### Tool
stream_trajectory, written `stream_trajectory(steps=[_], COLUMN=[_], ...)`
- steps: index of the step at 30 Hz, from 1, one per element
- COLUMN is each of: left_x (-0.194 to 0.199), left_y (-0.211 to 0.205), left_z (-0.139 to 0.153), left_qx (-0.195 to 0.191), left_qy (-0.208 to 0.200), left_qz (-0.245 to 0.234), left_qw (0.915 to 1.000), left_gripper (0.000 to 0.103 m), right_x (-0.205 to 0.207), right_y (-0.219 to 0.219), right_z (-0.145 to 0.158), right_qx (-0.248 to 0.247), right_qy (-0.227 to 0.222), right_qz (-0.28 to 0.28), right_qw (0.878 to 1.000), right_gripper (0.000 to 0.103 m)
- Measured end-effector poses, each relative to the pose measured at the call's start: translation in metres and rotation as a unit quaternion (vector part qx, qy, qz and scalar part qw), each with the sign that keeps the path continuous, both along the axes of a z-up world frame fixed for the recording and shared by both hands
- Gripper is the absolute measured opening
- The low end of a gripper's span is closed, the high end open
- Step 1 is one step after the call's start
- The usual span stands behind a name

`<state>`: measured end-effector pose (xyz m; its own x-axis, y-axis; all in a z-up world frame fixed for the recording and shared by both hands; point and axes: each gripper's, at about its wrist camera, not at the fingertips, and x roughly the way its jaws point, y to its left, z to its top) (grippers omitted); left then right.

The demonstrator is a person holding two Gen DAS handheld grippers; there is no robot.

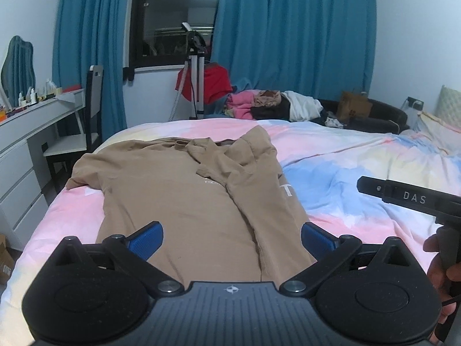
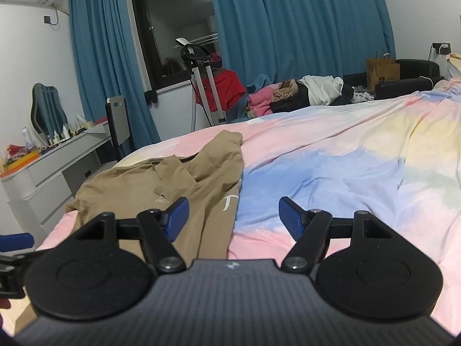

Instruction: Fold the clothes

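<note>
While both tools (image 1: 232, 238) (image 2: 234, 216) gape empty | shirt (image 1: 184, 201) nears bed's (image 1: 345, 155) left edge | right side open

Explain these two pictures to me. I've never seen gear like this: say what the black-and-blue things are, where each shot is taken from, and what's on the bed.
No robot here: a person carries a hand-held gripper in each hand, with a wide-angle camera on each looking along its two blue fingers. One picture comes from the left hand-held gripper, the other from the right hand-held gripper. Both stand open and hold nothing. On the pastel bedspread lies a tan shirt, with its right part already folded over the middle. Unsorted clothes are piled beyond the bed.
</note>
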<state>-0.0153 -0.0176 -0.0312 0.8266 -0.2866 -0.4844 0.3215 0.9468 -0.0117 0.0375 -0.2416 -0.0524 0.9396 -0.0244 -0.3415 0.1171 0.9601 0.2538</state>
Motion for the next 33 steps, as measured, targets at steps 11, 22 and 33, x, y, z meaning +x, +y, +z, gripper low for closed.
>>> stream_trajectory(steps=[11,22,33], left_x=[0.006,0.022,0.067], left_y=[0.038,0.159,0.228], left_z=[0.024,0.018,-0.021], left_qx=[-0.012,-0.132,-0.139], left_qy=[-0.012,0.003,0.031], left_qz=[0.014,0.123,0.239], left_qw=[0.9998,0.9836,0.9605], left_gripper=[0.103,0.103,0.103], right_x=[0.016,0.140,0.298], right_y=[0.016,0.138,0.336], right_z=[-0.002,0.018,-0.015], right_qx=[-0.007,-0.036,-0.029], right_qy=[0.033,0.038,0.079], right_qz=[0.046,0.186,0.304], right_qw=[0.998,0.981,0.949], right_gripper=[0.071,0.071,0.071])
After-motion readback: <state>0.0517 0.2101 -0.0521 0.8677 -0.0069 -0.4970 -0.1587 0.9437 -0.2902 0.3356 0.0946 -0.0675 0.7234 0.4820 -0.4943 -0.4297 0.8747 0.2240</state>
